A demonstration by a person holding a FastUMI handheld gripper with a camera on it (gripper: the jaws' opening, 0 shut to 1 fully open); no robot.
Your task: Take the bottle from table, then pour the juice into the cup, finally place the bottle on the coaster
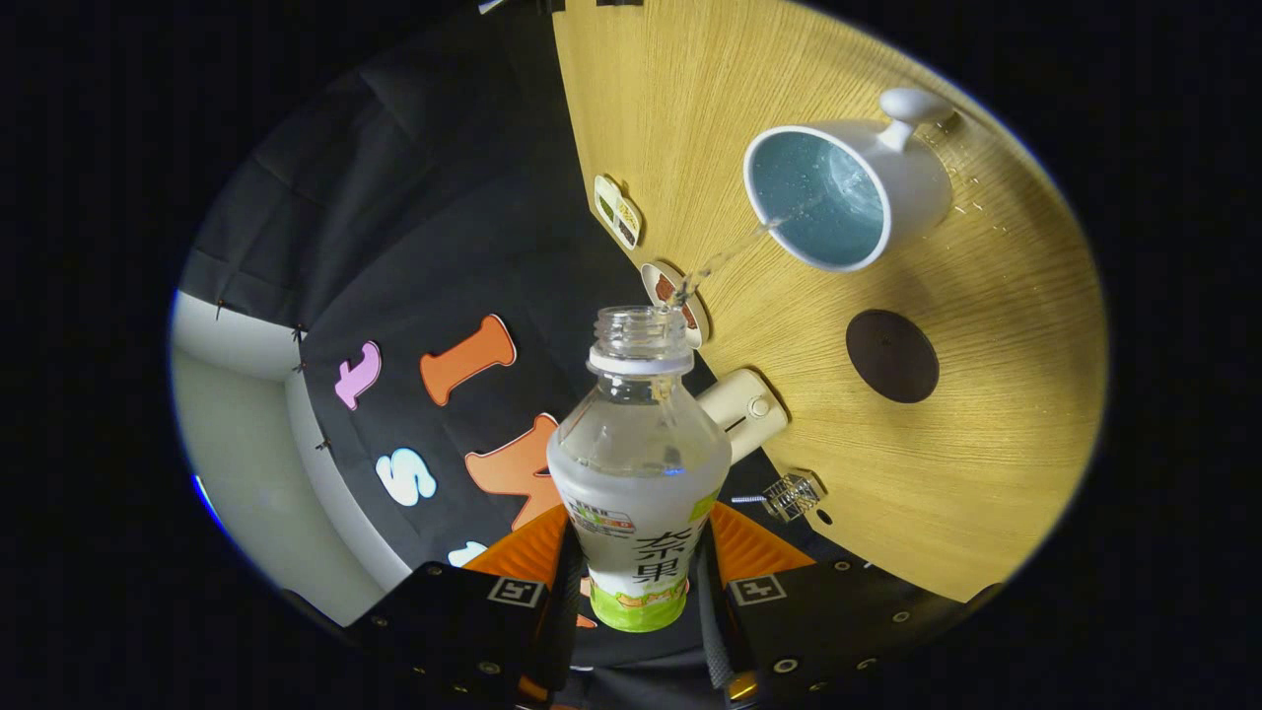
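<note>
My jaws (636, 582) clamp the clear plastic bottle (639, 463) by its labelled lower body, both fingers pressing its sides. From its uncapped neck a thin stream (725, 258) arcs toward two o'clock into the white, blue-lined cup (838, 192) on the wood-grain worktop (986, 454). The round dark coaster (892, 356) lies bare at three o'clock, open worktop around it, the worktop's edge just beyond the bottle.

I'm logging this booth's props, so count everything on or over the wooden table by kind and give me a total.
Clear plastic bottle, gripped between the gripper fingers, pouring: 1
White mug with blue inside: 1
Dark round coaster: 1
Small picture cards at the table's edge: 2
White cylindrical gadget: 1
Small wire-mesh object: 1
Total: 7
</note>
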